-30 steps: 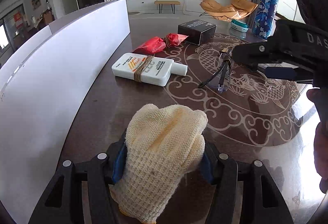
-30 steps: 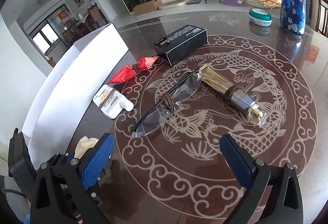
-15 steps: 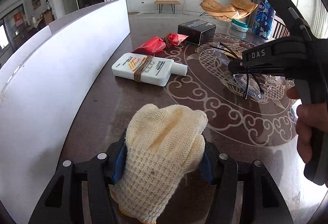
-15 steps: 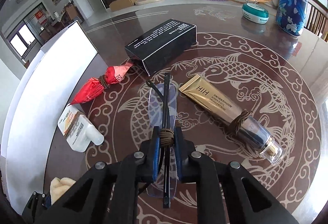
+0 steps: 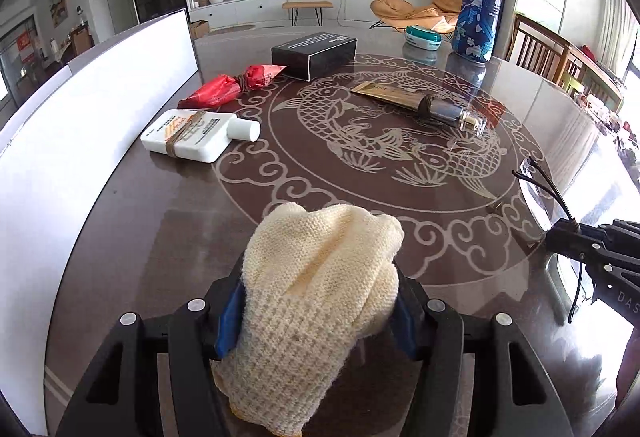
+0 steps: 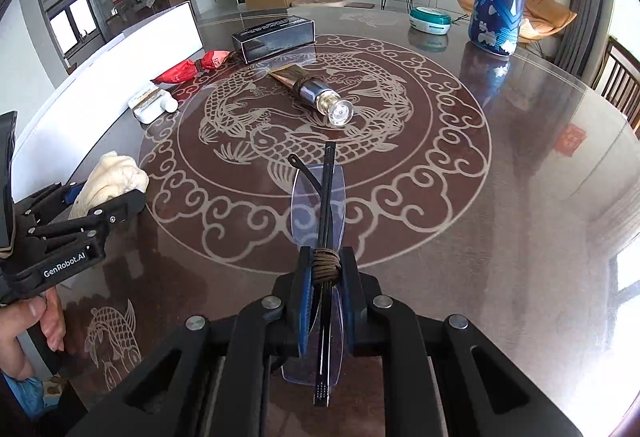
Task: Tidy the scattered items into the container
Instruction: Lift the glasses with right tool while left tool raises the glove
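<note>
The left gripper (image 5: 316, 313) is pinching a cream knit glove (image 5: 320, 301) above the dark table (image 5: 160, 229), beside the white container wall (image 5: 80, 117). The right gripper (image 6: 325, 293) is clamping folded glasses (image 6: 320, 205) at their cord-wrapped middle, held off the table. A white bottle (image 5: 196, 135), red packet (image 5: 232, 89), black box (image 5: 314, 55) and gold tube (image 5: 420, 103) are lying scattered on the tabletop.
</note>
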A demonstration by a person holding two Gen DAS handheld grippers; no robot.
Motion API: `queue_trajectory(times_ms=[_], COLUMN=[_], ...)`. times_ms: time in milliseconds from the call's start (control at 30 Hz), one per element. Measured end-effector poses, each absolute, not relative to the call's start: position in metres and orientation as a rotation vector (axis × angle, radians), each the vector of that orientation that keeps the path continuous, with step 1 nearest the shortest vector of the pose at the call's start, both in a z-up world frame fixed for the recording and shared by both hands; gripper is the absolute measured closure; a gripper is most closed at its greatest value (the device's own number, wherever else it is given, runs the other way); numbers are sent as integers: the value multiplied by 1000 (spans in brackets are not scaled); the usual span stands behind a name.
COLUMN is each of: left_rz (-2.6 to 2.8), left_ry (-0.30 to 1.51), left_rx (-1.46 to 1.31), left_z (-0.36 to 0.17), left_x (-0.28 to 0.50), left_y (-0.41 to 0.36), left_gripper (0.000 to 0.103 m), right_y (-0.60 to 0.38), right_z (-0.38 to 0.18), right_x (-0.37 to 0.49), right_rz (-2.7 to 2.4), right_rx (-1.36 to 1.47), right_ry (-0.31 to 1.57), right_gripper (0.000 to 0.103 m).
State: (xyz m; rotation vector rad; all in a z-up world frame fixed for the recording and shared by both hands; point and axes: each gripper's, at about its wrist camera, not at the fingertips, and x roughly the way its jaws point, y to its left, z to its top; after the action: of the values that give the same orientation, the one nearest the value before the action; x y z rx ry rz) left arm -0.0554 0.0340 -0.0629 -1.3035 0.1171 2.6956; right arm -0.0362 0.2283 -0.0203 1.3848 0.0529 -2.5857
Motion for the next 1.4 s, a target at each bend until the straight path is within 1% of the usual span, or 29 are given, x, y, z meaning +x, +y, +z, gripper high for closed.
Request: queue_trajectory(times_ms=[33,67,100,133,167,233,300,333,433,467,533,600,733,1033,1400], left_rz=[2700,2707,2715,2725,2723,2716,2713,2708,2686,2680,2679,2679,2679,2678,2678], left_ry=[124,131,134,134,117,95,107,108,114,119,119,119,119,119,120], left_rx=[-1308,-1316,-1325,-1335,-1343,-1351,-1354,-1357,-1377,-1379,-1380,-1380,-1380,-1380,-1380], left_z=[-63,-64,-64,-64,-65,-66,-67,-68,-70,-70,-70,-70,-70,-71,-71], left_x=[-56,-57,-58,-59,-60,-61,-61,-62,-64,-65,-65,-65,-65,-65,-65], left_y=[41,46,48,47,45,42,43,44,45,46,46,46,46,46,46], left_gripper=[36,33,25,20,19,15,13,9,0,0,0,0,0,0,0], right_y=[234,237,238,239,238,232,224,220,216,216,217,219,221,221,221], right_z=[-20,-20,-20,-20,-20,-21,-25,-27,-29,-29,-31,-32,-33,-34,-35], right_x=[-34,-32,-32,-32,-31,-31,-29,-28,-28,-29,-29,-31,-32,-34,-34], right_rz=[-2597,-2606,-2606,-2604,-2606,-2605,-2620,-2631,-2637,-2638,-2643,-2648,-2648,-2648,-2649], right_rx=[1382,1381,1376,1372,1368,1356,1325,1307,1308,1310,1321,1338,1349,1362,1363], right_ry=[58,61,57,55,65,97,135,150,150,157,150,144,144,136,136], right_gripper=[88,88,85,76,69,41,34,29,24,23,15,10,6,1,0])
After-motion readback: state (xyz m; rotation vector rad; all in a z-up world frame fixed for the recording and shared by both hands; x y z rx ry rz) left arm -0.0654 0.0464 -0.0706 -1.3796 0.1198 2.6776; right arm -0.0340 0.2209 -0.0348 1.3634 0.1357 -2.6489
